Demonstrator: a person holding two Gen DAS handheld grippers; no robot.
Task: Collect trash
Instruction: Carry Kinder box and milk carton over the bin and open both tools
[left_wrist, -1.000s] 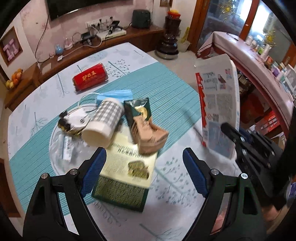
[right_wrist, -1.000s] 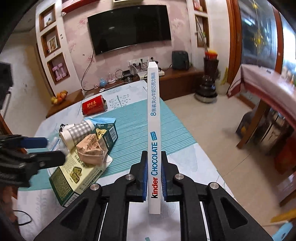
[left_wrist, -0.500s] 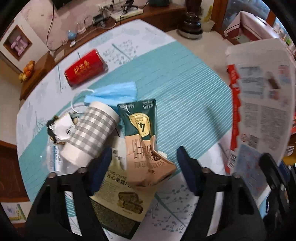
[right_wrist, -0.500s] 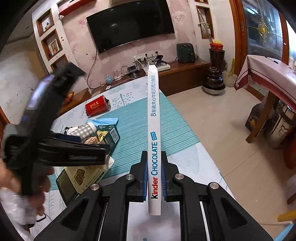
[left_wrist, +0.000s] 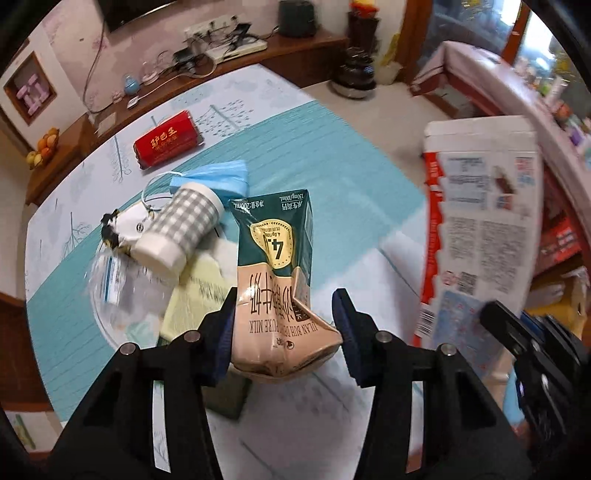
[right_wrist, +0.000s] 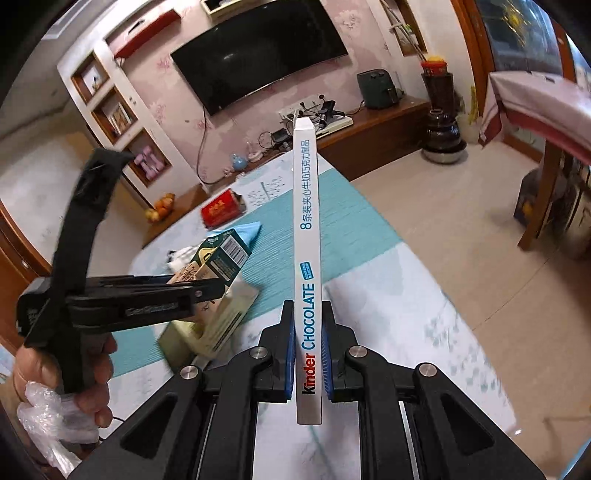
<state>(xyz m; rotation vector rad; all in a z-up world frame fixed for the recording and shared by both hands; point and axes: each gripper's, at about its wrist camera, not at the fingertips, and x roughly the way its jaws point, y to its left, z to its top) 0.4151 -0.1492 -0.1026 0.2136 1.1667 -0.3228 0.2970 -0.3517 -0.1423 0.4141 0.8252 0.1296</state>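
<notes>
While my left gripper (left_wrist: 282, 325) points steeply down at the table (left_wrist: 314, 424), its jaws are closing around the crumpled milk carton (left_wrist: 275, 280). My left blue pad touches the carton's brown lower end; my right pad stands just apart from its crushed corner. The carton is green at the far end and brown near me, and it lies on top of a flat yellow-green box (left_wrist: 195, 295).

Going left to right in my left view: a clear plastic dish (left_wrist: 110, 295) sits at the left on the teal runner (left_wrist: 332, 166). A crumpled black-and-white wrapper (left_wrist: 123, 227) lies at its far edge. Just beside that, a checked paper cup (left_wrist: 181, 229) lies on its side, and a blue face mask (left_wrist: 218, 179) rests behind it. A red packet (left_wrist: 166, 142) lies well apart, farther back on the table. Then comes the carton between my fingers. At the right the broad back of the white chocolate box (left_wrist: 487, 221) stands up, held above the table's edge.

My right gripper (right_wrist: 308, 360) is clamped narrow on that chocolate box (right_wrist: 306, 229), gripping its thin sides near the lower end, so the box stands upright along my fingers. From my right view, the hand (right_wrist: 88, 373) holding my left tool shows at the left, with crinkled clear plastic (right_wrist: 48, 421) bunched under it.
</notes>
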